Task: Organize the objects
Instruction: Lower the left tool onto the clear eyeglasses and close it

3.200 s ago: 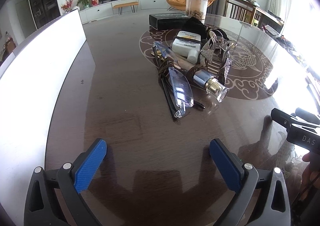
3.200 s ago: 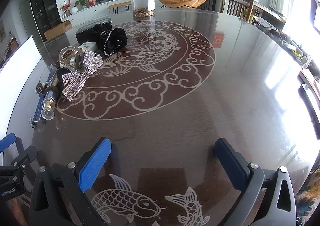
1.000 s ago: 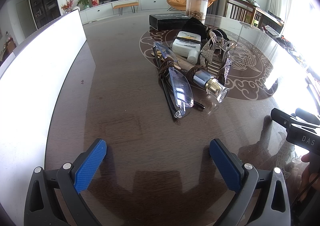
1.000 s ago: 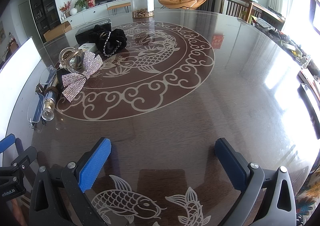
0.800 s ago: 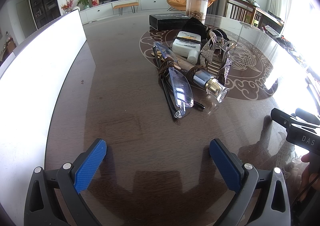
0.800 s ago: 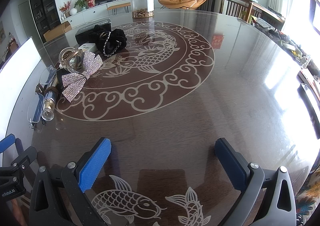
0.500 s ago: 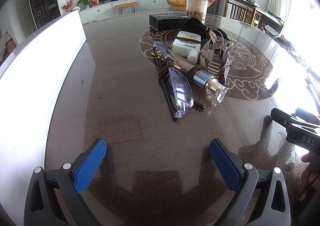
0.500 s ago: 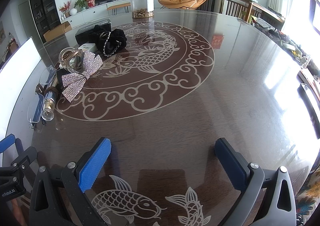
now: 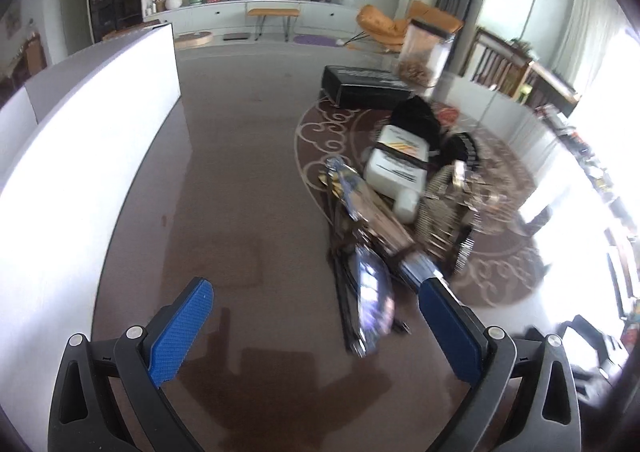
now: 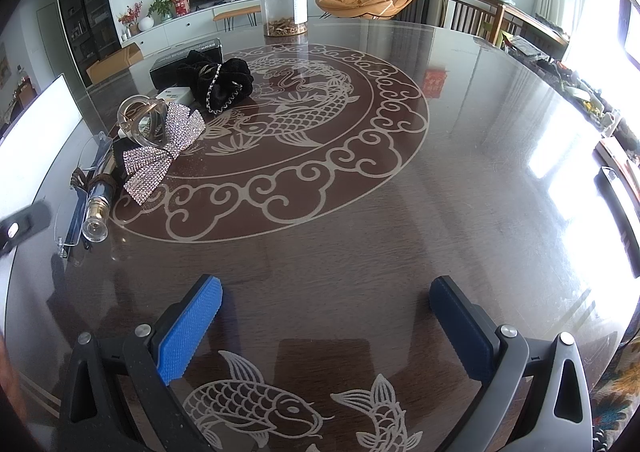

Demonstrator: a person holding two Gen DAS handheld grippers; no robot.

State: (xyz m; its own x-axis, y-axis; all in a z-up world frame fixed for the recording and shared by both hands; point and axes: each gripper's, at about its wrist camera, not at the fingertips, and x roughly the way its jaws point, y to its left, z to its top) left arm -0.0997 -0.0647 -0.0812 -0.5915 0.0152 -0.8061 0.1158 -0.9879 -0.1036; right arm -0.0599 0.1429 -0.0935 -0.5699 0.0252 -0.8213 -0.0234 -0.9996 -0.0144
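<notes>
Dark round table (image 10: 460, 179), fish pattern. Left gripper (image 9: 316, 316) wide open, empty, pile just ahead: glasses (image 9: 370, 292), white bottle (image 9: 396, 167). Right gripper (image 10: 326, 316) wide open, empty, rhinestone bow (image 10: 160, 149) far ahead-left.

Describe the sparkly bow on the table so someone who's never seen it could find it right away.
On the round dark glass-topped table, look at the clutter beside the etched fish medallion. The silver rhinestone bow lies there, against a clear plastic claw clip. It is the only glittering, ribbon-shaped piece; the nearby black velvet scrunchie is matte.

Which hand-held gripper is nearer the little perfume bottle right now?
Left. The left hand-held gripper is right at the perfume bottle; the right hand-held gripper hovers well off to its side.
</notes>
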